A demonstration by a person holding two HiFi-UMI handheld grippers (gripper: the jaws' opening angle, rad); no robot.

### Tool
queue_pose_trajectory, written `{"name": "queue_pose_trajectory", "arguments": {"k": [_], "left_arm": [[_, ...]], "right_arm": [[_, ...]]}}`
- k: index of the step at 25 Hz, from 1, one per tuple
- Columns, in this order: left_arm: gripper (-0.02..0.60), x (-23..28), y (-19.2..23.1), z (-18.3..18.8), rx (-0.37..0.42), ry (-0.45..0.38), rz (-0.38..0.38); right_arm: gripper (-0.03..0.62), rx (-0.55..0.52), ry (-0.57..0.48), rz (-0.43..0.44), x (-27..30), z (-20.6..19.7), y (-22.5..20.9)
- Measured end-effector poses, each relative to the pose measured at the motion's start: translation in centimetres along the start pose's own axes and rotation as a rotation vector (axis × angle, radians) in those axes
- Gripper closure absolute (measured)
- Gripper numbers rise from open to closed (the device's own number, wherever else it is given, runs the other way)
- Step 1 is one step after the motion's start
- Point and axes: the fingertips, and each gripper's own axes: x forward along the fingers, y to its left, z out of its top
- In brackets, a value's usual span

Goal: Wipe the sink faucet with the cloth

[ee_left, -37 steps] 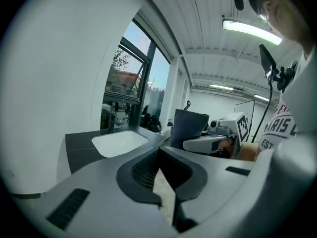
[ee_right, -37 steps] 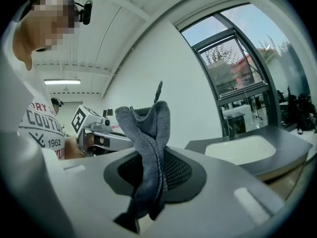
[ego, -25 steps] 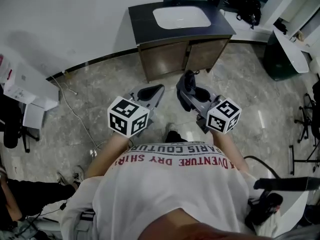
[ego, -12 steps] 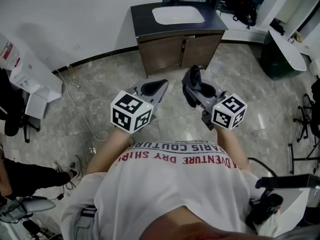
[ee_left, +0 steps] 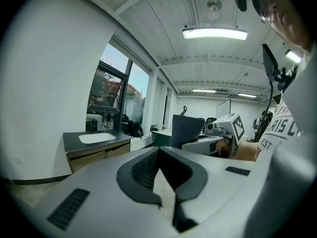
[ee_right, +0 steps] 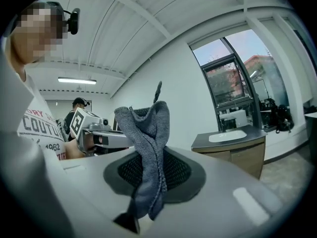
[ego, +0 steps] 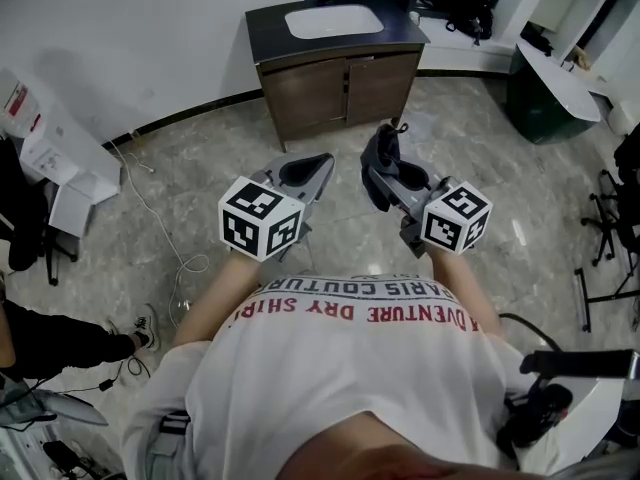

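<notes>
A dark vanity (ego: 340, 78) with a white sink (ego: 335, 20) stands against the far wall, a few steps ahead of me. I cannot make out the faucet. My right gripper (ego: 378, 160) is held at chest height, shut on a dark grey cloth (ee_right: 148, 148) that sticks up between its jaws and hangs out below them. My left gripper (ego: 322, 160) is beside it, shut, with nothing between its jaws. The sink (ee_left: 96, 138) shows far off in the left gripper view, and the same sink (ee_right: 227, 136) in the right gripper view.
A white box unit (ego: 50, 158) stands at the left with a cable (ego: 165, 228) trailing over the marble floor. A dark green cabinet (ego: 535, 98) and a chair (ego: 620, 218) are at the right. Another person's legs (ego: 50, 343) lie at the lower left.
The vanity has drifted up and to the left in the head view. Both grippers keep the same pose, with the cloth still in the right one.
</notes>
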Motion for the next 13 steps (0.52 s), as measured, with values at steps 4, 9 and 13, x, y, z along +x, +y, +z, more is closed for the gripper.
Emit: {"name": "queue_pose_trajectory", "arguments": {"k": [4, 9, 13], "left_arm": [[0.58, -0.5, -2.0, 0.0, 0.019, 0.005, -0.002], [0.58, -0.8, -3.4, 0.1, 0.03, 0.013, 0.001], [0.58, -1.5, -4.2, 0.1, 0.033, 0.01, 0.005]], "right_arm": [[0.523, -0.005, -0.01, 0.009, -1.5, 0.2, 1.0], [0.523, -0.018, -0.011, 0.024, -2.4, 0.4, 1.9], [0.523, -0.018, -0.014, 0.029, -2.9, 0.4, 2.7]]}}
